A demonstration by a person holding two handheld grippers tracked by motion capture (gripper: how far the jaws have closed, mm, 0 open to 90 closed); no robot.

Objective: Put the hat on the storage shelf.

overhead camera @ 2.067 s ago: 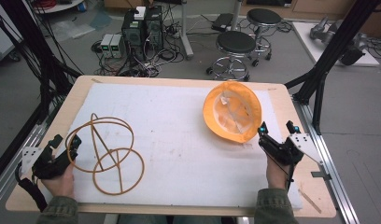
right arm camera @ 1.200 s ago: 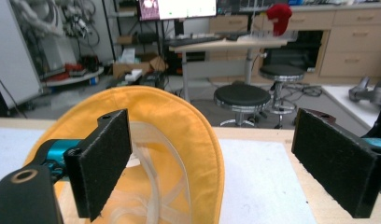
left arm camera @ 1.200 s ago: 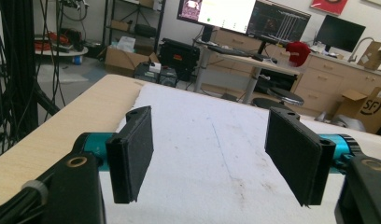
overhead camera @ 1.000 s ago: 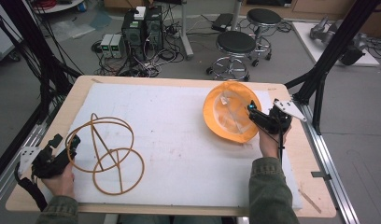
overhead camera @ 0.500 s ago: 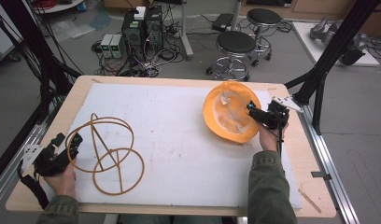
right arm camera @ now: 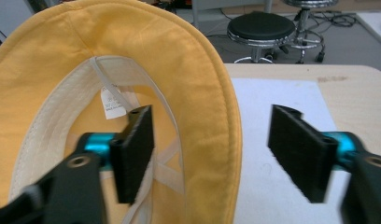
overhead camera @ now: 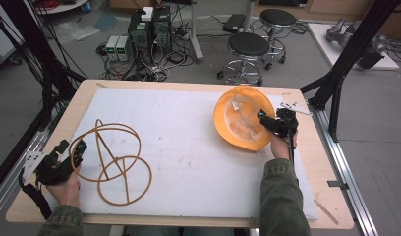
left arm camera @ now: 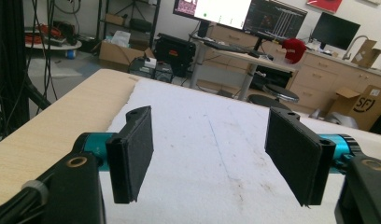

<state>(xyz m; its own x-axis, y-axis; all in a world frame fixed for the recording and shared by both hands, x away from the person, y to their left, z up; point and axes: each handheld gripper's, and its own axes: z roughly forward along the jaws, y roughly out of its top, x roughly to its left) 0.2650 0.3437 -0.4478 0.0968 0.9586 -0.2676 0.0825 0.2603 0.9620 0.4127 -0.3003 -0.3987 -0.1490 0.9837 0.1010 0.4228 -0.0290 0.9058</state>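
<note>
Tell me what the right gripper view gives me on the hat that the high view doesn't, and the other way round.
Right gripper view: the yellow fabric hat's cream inner band, a white label and a strap; the brim runs between the right gripper's jaws, which have just been closing and stand apart, not pressing it.

High view: the orange wire frame of hoops at the table's left, the left gripper beside it, and the white foam mat.

Both: the upturned hat, the right gripper at its brim, and a black round stool behind the table.

White mat [overhead camera: 188, 147] on wooden table [overhead camera: 80, 105]
</note>
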